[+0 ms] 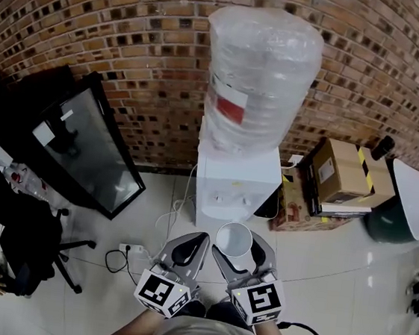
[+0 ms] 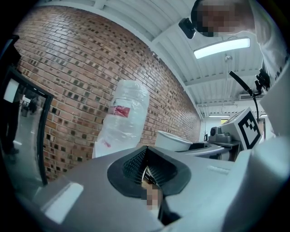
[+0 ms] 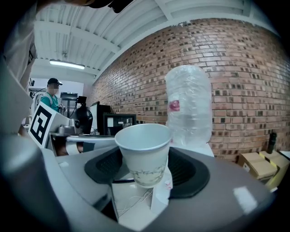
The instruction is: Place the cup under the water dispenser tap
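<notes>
Room and contents, largest first.

1. Brick wall (image 1: 134, 34): red-brown with dark mottled bricks, running across the whole far side ahead of me.
2. Floor (image 1: 318, 273): glossy white tile that mirrors the lights.
3. Ceiling (image 2: 181, 50): white and ribbed, with a lit strip light (image 2: 222, 47).
4. Water dispenser (image 1: 230, 180): white cabinet standing on the floor against the wall. A clear bottle (image 1: 261, 79) with a red-and-white label sits inverted on top.
5. Black screen (image 1: 91, 149): leaning against the wall, left of the dispenser.
6. Office chair (image 1: 28, 240): dark, at the far left, well apart from the dispenser.
7. Green bin (image 1: 384, 220) with a white domed lid, at the right edge.
8. Cardboard boxes (image 1: 341, 170): stacked just right of the dispenser.
9. Power strip (image 1: 131, 250): white, on the tile with looping cables, near my left side.
10. My right gripper (image 1: 238, 243): jaws spread wide and clamped on either side of the cup, pointing at the dispenser.
11. My left gripper (image 1: 185, 249): ribbed pads pressed together on nothing, just beside the right one.
12. Cup (image 1: 233, 240): white paper with a faint print near the base. It is upright and open-mouthed in my right jaws, carried above the floor just in front of the dispenser and not yet under the taps.
</notes>
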The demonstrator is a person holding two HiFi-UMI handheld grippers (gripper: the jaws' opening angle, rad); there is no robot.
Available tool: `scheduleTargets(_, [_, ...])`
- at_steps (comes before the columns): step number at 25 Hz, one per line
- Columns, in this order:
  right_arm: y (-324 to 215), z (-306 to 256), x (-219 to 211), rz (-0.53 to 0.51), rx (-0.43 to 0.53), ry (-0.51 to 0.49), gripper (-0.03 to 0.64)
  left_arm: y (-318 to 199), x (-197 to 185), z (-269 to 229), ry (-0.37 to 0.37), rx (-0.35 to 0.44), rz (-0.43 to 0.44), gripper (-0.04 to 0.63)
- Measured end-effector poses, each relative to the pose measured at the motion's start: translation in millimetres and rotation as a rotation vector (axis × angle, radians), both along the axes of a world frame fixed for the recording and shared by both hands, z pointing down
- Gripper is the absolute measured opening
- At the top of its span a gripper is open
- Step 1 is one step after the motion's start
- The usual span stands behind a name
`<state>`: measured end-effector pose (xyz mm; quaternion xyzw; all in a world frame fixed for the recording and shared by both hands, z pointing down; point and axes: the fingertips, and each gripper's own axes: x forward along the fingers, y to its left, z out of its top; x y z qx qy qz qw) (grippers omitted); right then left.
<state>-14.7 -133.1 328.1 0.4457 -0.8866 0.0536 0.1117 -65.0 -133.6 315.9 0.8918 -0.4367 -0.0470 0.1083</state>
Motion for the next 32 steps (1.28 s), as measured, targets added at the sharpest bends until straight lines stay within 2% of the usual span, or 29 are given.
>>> scheduleTargets(7, [-31.0, 18.2, 5.6, -0.023, 0.003, -0.013, 0.322, -16.8, 10.1, 18.5, -0.016, -0.013, -0.011, -0.008])
scheduleTargets(13, [-52.5, 52.5, 14.2, -0.045, -0.038, 0.005, 0.322, -36.6, 19.5, 45.4, -0.036, -0.025, -0.012, -0.008])
scheduleTargets(20, [-81.8, 91.5, 21.1, -0.028, 0.001, 0.034, 0.322, -62.1, 28.9, 91.6, -0.031, -0.052, -0.039, -0.008])
scheduleTargets(25, [-97.0, 119.1, 14.6, -0.005, -0.002, 0.055, 0.322, -76.2, 21.1, 119.8, -0.020, -0.058, -0.029, -0.008])
scheduleTargets(32, [-107.7, 182.1, 7.8, 0.012, -0.017, 0.046, 0.322, -90.9, 10.1, 174.0, -0.027, -0.042, -0.076, -0.008])
